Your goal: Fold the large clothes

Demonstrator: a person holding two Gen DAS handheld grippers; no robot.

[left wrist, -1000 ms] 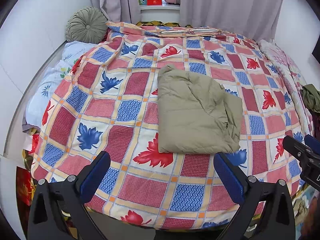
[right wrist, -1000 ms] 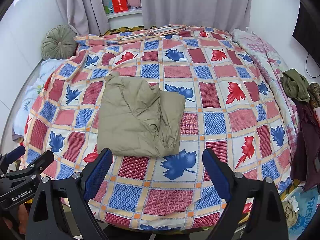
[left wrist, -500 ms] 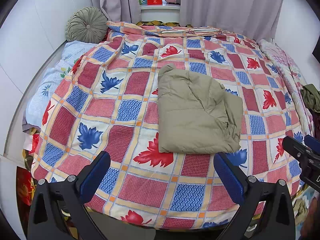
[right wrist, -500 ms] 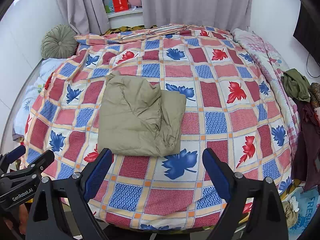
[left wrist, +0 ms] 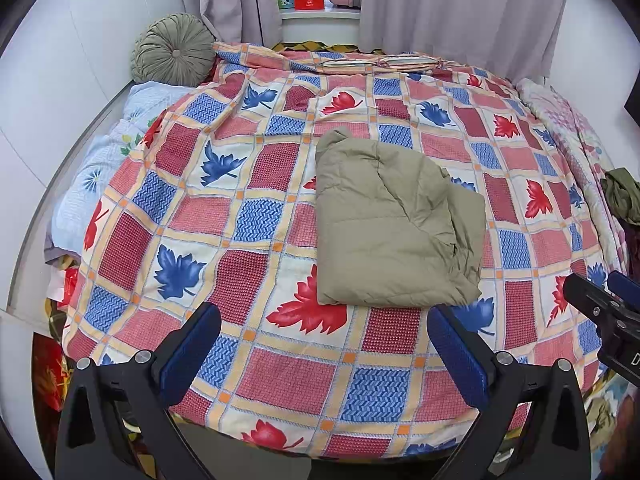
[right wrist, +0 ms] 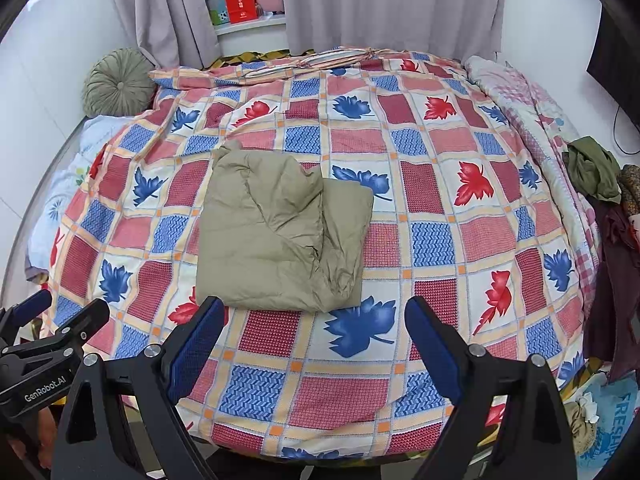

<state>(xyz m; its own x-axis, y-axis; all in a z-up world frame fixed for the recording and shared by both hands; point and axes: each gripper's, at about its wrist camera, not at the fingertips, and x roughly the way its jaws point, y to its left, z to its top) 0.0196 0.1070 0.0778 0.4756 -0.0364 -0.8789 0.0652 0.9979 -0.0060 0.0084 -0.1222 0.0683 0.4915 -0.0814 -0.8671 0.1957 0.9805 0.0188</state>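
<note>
Khaki-green and puffy, the folded padded garment (left wrist: 394,226) lies on the leaf-patterned quilt (left wrist: 256,216). In your left wrist view it sits ahead and slightly right of the left gripper (left wrist: 324,354), whose blue pads are spread wide around nothing; the long axis runs away from you. The right gripper (left wrist: 608,308) pokes in at the frame's right edge.

In your right wrist view the garment (right wrist: 280,232) lies ahead and left of the right gripper (right wrist: 316,344), likewise wide open and empty, its left pad just short of the near hem. Both claws look about equally near; the loose, rumpled layers face your right side.
</note>
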